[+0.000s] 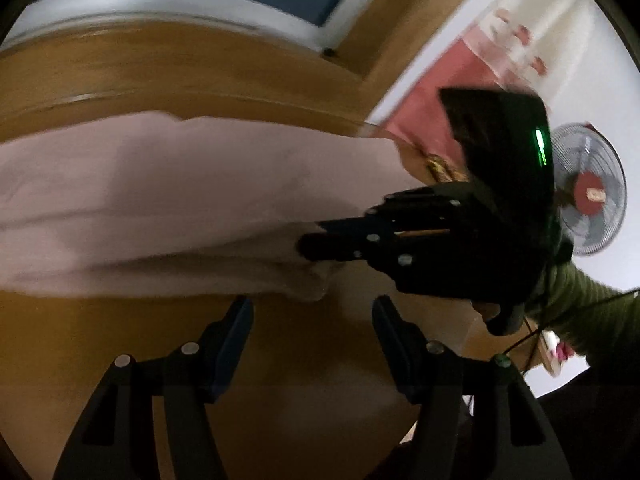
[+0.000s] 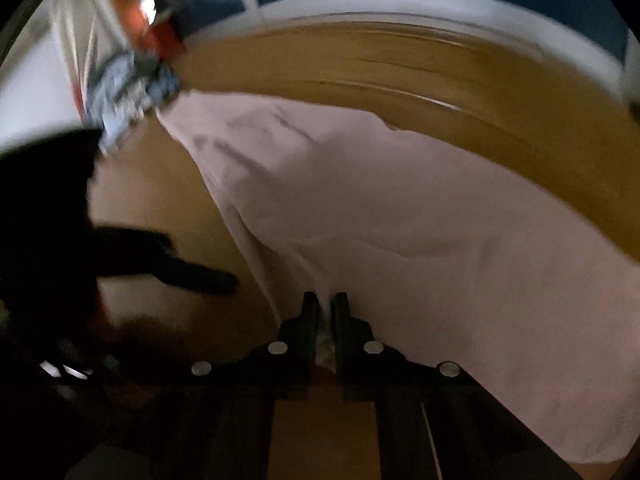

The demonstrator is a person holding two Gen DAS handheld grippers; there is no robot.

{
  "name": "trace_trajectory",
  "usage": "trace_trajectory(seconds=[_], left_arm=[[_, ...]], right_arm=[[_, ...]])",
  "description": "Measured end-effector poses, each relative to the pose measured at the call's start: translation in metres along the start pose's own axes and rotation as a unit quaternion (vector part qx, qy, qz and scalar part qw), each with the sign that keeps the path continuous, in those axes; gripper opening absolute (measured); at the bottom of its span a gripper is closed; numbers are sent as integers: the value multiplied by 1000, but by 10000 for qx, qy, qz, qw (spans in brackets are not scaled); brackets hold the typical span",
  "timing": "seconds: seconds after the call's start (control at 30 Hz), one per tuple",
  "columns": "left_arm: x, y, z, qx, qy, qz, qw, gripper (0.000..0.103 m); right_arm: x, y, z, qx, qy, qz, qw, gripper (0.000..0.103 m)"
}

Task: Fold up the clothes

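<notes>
A pale pink garment [image 1: 160, 184] lies spread across the brown wooden table [image 1: 120, 340]. In the left wrist view my left gripper [image 1: 314, 308] hovers open just short of the garment's near edge, with nothing between its fingers. My right gripper [image 1: 310, 246] comes in from the right, shut on a fold at the cloth's corner. In the right wrist view the right gripper [image 2: 325, 306] pinches a ridge of the pink garment [image 2: 400, 208], which rises from the table into its jaws. A dark blurred finger [image 2: 200, 274] of the left gripper shows at the left, over bare wood.
A blue-grey patterned cloth [image 2: 128, 92] lies at the table's far left corner. A fan [image 1: 592, 192] and a red hanging cloth [image 1: 440, 88] stand beyond the table's right side. A person's green sleeve [image 1: 580, 308] holds the right gripper. The table's far edge [image 2: 400, 28] meets a white ledge.
</notes>
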State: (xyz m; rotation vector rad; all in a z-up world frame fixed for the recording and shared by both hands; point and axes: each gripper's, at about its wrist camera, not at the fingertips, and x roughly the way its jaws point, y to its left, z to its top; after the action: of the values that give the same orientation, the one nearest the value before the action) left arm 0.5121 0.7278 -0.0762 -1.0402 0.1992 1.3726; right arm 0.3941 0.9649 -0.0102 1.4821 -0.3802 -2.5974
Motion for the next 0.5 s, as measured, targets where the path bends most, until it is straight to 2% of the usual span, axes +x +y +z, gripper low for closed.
trace_trajectory(seconds=[0.17,0.3,0.47,0.5], left_arm=[[23,-7,16,112,-88,-132,9998,60],[36,-5,17,20,66,-279,9996,60],[42,-10,19,41,57,-591,9982,60],[45,-10,20,14,75,-631,9980,60]], right_arm=[[-9,-4,-2,365,-73,339,9987,8],[-17,-2,-3,479,-178,483,9975,8],[-19,-3,-4,700,27,843,9940,8],[-24,-6,-1,761,-50,897,9930,8]])
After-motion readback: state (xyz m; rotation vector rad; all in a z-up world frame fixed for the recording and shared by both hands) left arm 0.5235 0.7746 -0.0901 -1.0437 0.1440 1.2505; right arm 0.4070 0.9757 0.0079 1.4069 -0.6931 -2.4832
